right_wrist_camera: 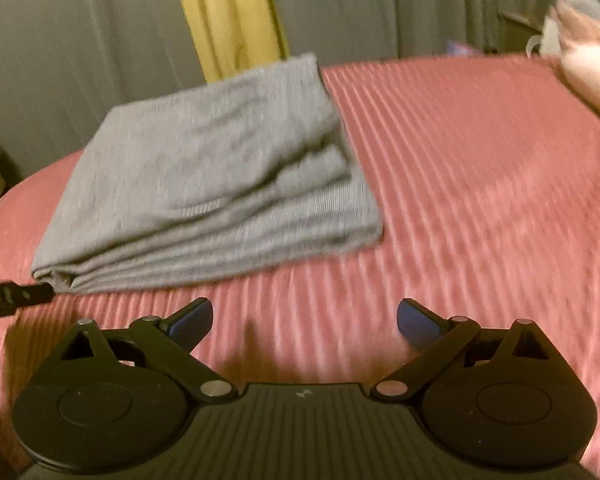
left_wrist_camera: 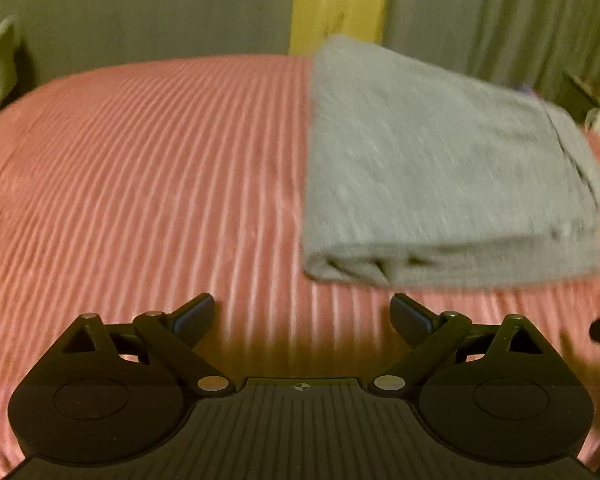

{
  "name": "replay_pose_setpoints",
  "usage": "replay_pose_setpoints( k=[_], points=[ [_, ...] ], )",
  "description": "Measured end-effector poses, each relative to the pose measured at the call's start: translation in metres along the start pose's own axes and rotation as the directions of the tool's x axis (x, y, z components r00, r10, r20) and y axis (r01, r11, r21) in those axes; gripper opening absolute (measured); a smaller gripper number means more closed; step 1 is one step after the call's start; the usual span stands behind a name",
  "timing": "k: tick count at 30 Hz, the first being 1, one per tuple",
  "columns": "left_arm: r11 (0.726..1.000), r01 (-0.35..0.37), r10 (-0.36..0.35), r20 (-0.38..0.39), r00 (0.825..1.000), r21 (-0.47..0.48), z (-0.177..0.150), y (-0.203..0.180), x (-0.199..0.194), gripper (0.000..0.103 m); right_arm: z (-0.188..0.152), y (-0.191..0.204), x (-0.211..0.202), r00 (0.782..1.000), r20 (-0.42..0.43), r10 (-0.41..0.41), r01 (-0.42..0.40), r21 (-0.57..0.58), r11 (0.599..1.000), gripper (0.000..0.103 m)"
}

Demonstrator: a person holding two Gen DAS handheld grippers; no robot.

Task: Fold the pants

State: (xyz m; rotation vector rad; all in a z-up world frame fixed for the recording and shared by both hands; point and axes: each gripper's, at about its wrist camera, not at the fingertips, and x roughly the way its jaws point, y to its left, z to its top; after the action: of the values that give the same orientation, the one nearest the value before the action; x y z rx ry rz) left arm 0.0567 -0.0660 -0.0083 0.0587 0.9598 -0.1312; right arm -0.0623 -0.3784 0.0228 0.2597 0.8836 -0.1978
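I see the gray pants (left_wrist_camera: pixel 440 168) folded on the bed (left_wrist_camera: pixel 140 180) at one o'clock, and my left claw (left_wrist_camera: pixel 302 316) and right claw (right_wrist_camera: pixel 305 320) are wide open, holding nothing.

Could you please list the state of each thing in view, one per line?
pants: folded into a compact stack, lying flat on the bedspread, not held.
bedspread: spread over the bed, ribbed, bare beside the pants.
left gripper: open, nothing between its fingers, short of the pants.
right gripper: open, nothing between its fingers, short of the pants.
curtains: drawn shut behind the bed.
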Motion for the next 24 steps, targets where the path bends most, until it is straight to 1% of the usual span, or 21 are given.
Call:
replay_pose_setpoints(
  k=[2, 4, 5, 7, 8, 9, 11, 12, 13, 16, 19, 21, 23, 24],
  points=[
    [0.999, -0.022, 0.022, -0.004, 1.000, 0.043, -0.008, -0.010, -0.004, 0.098, -0.007, 0.005, -0.005, 1.000, -0.022, -0.004, 0.005, 0.009, 1.000, 0.099],
    [0.998, -0.025, 0.027, -0.027, 0.999, 0.050, -0.011, -0.017, -0.008, 0.098, -0.017, 0.013, -0.014, 0.999, -0.032, -0.035, 0.034, -0.018, 0.999, 0.099],
    [0.999, -0.008, 0.009, -0.031, 0.999, 0.040, -0.014, -0.018, -0.012, 0.098, -0.020, 0.018, -0.017, 0.998, -0.028, -0.062, 0.061, -0.042, 0.997, 0.099],
    [1.000, 0.025, -0.025, -0.035, 0.999, -0.002, -0.020, -0.017, -0.018, 0.098, -0.030, 0.027, -0.024, 0.987, -0.012, -0.160, 0.158, -0.082, 0.984, 0.099],
    [0.999, 0.038, -0.039, -0.033, 0.999, -0.024, -0.022, -0.016, -0.023, 0.098, -0.033, 0.034, -0.027, 0.979, -0.008, -0.202, 0.200, -0.110, 0.974, 0.099],
    [0.998, 0.047, -0.048, -0.029, 0.998, -0.035, -0.026, -0.014, -0.029, 0.099, -0.034, 0.038, -0.028, 0.975, -0.018, -0.221, 0.217, -0.143, 0.966, 0.099],
    [0.999, 0.042, -0.043, -0.020, 0.999, -0.030, -0.029, -0.015, -0.039, 0.101, -0.031, 0.048, -0.028, 0.970, -0.055, -0.236, 0.216, -0.247, 0.945, 0.099],
    [0.999, 0.032, -0.032, -0.014, 0.999, -0.027, -0.029, -0.016, -0.043, 0.101, -0.030, 0.055, -0.030, 0.966, -0.063, -0.251, 0.221, -0.304, 0.927, 0.099],
    [0.999, 0.021, -0.022, -0.009, 1.000, -0.027, -0.030, -0.015, -0.048, 0.101, -0.030, 0.058, -0.033, 0.963, -0.052, -0.264, 0.234, -0.325, 0.916, 0.099],
    [1.000, -0.008, 0.008, -0.002, 1.000, -0.011, -0.027, -0.019, -0.057, 0.101, -0.033, 0.067, -0.046, 0.965, -0.005, -0.261, 0.243, -0.345, 0.906, 0.099],
    [1.000, -0.010, 0.010, -0.002, 1.000, 0.007, -0.021, -0.024, -0.065, 0.101, -0.028, 0.071, -0.049, 0.967, -0.003, -0.257, 0.239, -0.357, 0.903, 0.099],
    [1.000, -0.019, 0.018, 0.010, 1.000, 0.017, -0.018, -0.026, -0.067, 0.101, -0.023, 0.073, -0.052, 0.967, 0.014, -0.254, 0.242, -0.358, 0.902, 0.099],
    [0.999, -0.029, 0.028, 0.031, 0.999, 0.032, -0.015, -0.029, -0.069, 0.101, -0.017, 0.072, -0.055, 0.972, 0.024, -0.234, 0.228, -0.335, 0.914, 0.099],
    [0.999, -0.034, 0.032, 0.041, 0.999, 0.043, -0.014, -0.031, -0.071, 0.101, -0.013, 0.070, -0.058, 0.977, 0.026, -0.214, 0.211, -0.312, 0.926, 0.099]
  ],
)
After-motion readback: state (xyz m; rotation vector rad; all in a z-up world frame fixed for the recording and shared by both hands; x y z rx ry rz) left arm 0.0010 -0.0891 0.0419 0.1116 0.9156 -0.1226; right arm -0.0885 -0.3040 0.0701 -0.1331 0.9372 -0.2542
